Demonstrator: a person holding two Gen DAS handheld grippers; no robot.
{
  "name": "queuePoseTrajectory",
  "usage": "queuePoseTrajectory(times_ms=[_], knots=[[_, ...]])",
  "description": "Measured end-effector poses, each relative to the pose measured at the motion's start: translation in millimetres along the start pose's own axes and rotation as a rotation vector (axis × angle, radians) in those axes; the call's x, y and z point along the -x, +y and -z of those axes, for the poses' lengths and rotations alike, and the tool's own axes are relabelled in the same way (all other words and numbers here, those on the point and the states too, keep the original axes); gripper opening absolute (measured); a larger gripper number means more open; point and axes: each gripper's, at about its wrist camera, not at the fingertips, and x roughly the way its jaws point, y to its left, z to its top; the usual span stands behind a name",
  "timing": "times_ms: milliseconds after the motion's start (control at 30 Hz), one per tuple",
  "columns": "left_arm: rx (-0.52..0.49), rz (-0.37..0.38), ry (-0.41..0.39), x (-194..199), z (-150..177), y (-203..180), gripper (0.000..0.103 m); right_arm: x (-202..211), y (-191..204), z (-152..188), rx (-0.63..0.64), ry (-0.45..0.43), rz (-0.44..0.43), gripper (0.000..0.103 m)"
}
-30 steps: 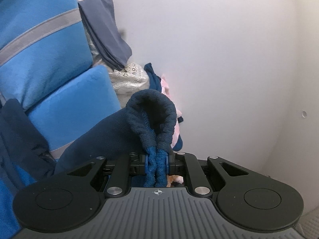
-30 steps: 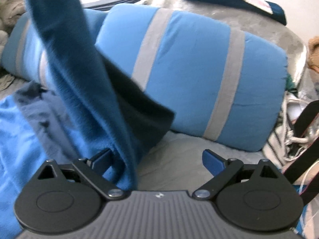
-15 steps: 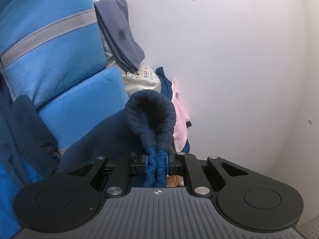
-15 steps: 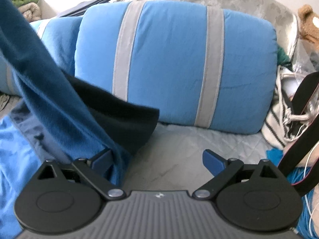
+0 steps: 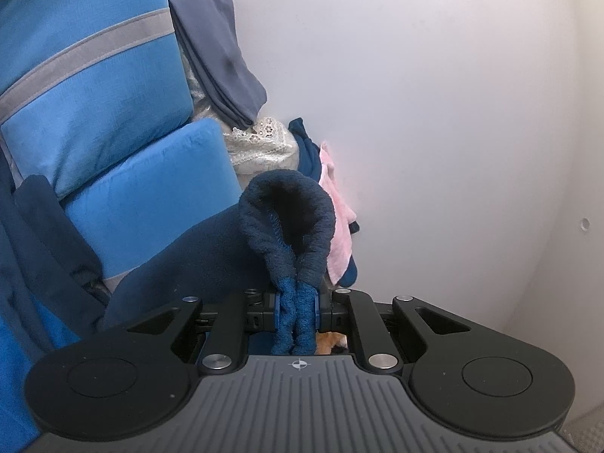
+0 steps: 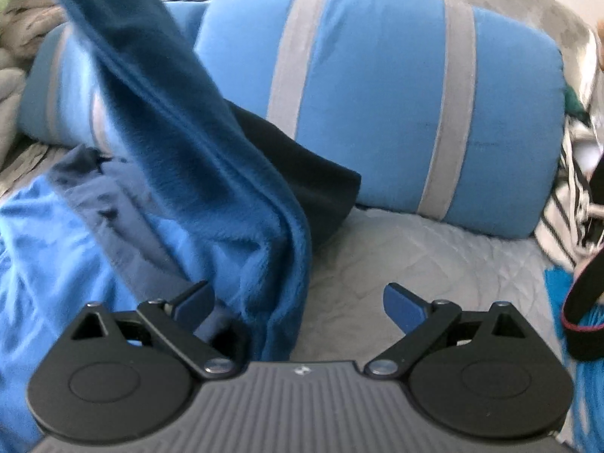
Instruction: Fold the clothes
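My left gripper [image 5: 296,307] is shut on a folded edge of a dark blue fleece garment [image 5: 287,219], which loops up in front of the fingers and trails off to the left. In the right wrist view the same fleece garment [image 6: 211,173] hangs down from the upper left and drapes between the spread fingers of my right gripper [image 6: 298,300]. The right gripper is open; its pads do not press on the cloth. The fleece lies against the left finger [image 6: 194,296] while the right finger [image 6: 406,304] stands free over the grey quilt [image 6: 415,264].
Blue cushions with grey stripes [image 6: 377,87] stand behind the quilt. A bright blue cloth [image 6: 49,256] lies at the left. Grey, lace and pink clothes [image 5: 264,143] are piled against a white wall [image 5: 434,113]. A striped bag and black strap [image 6: 585,226] sit at the right.
The right gripper has sunk and tilted, and the hanging fleece has swung further in between its open fingers. The left gripper keeps its grip in the same place.
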Motion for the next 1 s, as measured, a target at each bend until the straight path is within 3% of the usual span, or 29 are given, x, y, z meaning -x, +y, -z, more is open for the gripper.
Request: queuePoseTrajectory(times_ms=[267, 500, 600, 667, 700, 767, 933, 1000], knots=[[-0.008, -0.047, -0.019, 14, -15, 14, 0.014, -14, -4, 10, 0.058, 0.036, 0.112, 0.1], [-0.004, -0.086, -0.036, 19, -26, 32, 0.014, -9, 1, 34, 0.309, -0.032, 0.237, 0.1], [0.003, -0.097, -0.042, 22, -29, 38, 0.014, -9, 4, 39, 0.334, -0.06, 0.25, 0.097], [0.002, -0.105, -0.04, 24, -32, 40, 0.014, -7, 7, 42, 0.352, -0.071, 0.208, 0.069], [-0.002, -0.108, -0.038, 25, -33, 41, 0.014, -7, 10, 44, 0.369, -0.072, 0.178, 0.064], [-0.015, -0.11, -0.033, 27, -34, 41, 0.014, -3, 19, 48, 0.415, -0.069, 0.144, 0.042], [-0.06, -0.126, -0.017, 33, -39, 44, 0.014, 0, 29, 51, 0.443, -0.057, 0.084, 0.013], [-0.078, -0.141, -0.007, 38, -41, 46, 0.014, 0, 22, 45, 0.378, -0.047, 0.059, 0.012]])
